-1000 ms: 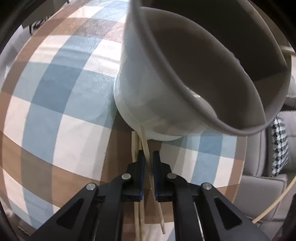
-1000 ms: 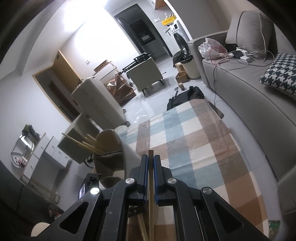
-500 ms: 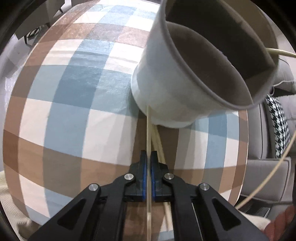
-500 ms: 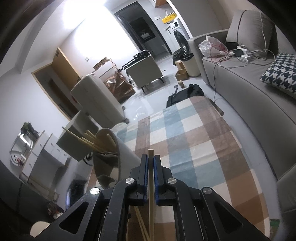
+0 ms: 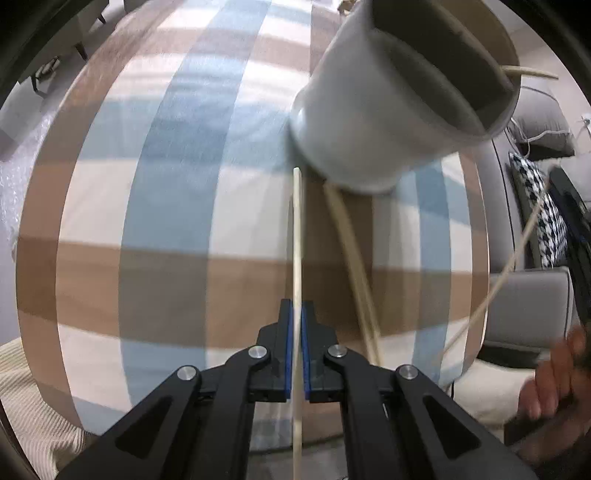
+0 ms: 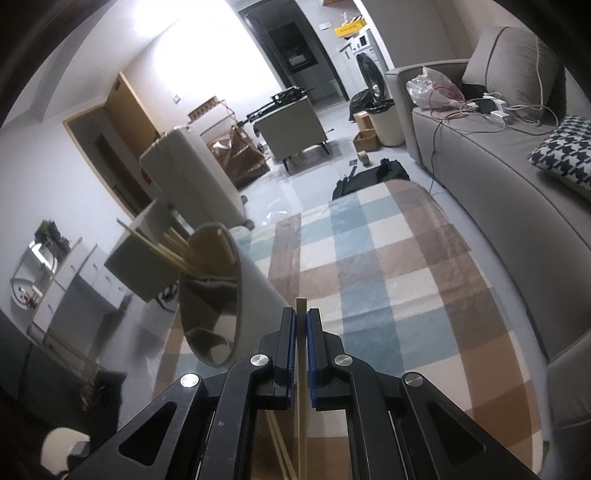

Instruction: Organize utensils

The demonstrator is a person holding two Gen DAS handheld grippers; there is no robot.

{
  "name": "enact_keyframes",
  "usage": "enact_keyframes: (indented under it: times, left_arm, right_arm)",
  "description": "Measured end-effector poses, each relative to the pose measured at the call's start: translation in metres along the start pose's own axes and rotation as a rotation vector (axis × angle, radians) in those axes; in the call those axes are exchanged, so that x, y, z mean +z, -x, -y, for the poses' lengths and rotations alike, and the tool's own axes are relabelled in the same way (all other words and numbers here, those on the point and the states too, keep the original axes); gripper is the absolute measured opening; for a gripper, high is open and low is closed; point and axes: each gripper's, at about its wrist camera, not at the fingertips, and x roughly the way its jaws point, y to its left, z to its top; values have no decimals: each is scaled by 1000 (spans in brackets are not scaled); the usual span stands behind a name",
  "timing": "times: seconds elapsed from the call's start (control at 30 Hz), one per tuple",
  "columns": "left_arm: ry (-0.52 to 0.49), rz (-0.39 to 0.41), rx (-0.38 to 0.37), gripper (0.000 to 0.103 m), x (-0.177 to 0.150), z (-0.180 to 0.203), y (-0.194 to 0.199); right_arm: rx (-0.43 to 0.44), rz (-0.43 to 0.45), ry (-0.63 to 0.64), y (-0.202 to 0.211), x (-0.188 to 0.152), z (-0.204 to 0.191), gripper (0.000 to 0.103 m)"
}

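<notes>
Right wrist view: no readable brand or label anywhere; the writing on the yellow crate far back by the doorway is too small to make out. Checked rug fills the floor below the glass table, with the grey sofa along its right edge and a houndstooth cushion on the seat. Open floor beyond the rug's far edge, cluttered further back.

Grey utensil holder sits left of the right gripper, near it but apart, with several wooden chopsticks sticking out toward the upper left. The right gripper is clamped on a flat-ended chopstick whose tip just clears the fingertips. More sticks lie on the table under the gripper body.

Left wrist view: picture is motion-blurred. The utensil holder is at upper right, mouth tilted toward the upper right, one chopstick poking over its rim. The left gripper is closed tight on a round chopstick that runs straight ahead; its tip stops just short of the holder's base, to the left of it. Loose chopsticks lie on the table right of the gripper, their far ends at the holder's base. Clear room to the left of the holder. A hand shows at the lower right edge.
</notes>
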Motion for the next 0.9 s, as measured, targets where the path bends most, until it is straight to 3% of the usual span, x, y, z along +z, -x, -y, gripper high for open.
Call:
enact_keyframes:
  times: [0.17, 0.2, 0.27, 0.37, 0.43, 0.7, 0.83, 0.9]
  left_arm:
    - [29, -34, 44, 0, -8, -23, -1]
    - [24, -49, 45, 4, -7, -24, -1]
    - [-7, -68, 78, 14, -8, -23, -6]
    - [-59, -2, 142, 54, -8, -20, 2]
    - [-52, 38, 155, 55, -4, -21, 7]
    - [-7, 50, 196, 52, 34, -37, -7]
    - [-72, 69, 317, 26, 38, -30, -14]
    - [-77, 71, 312, 3, 37, -31, -15]
  right_arm:
    - [-28, -83, -12, -25, -17, 2, 5]
    - [-30, -98, -24, -29, -19, 3, 5]
    - [-37, -116, -31, -35, -24, 3, 5]
    - [-46, -133, -5, -40, -28, -1, 5]
    - [-45, -136, 8, -41, -30, -4, 5]
    - [-23, -129, -15, -39, -28, -1, 5]
    - [-13, -110, -24, -36, -22, 0, 5]
    - [-6, -99, -23, -34, -19, -1, 5]
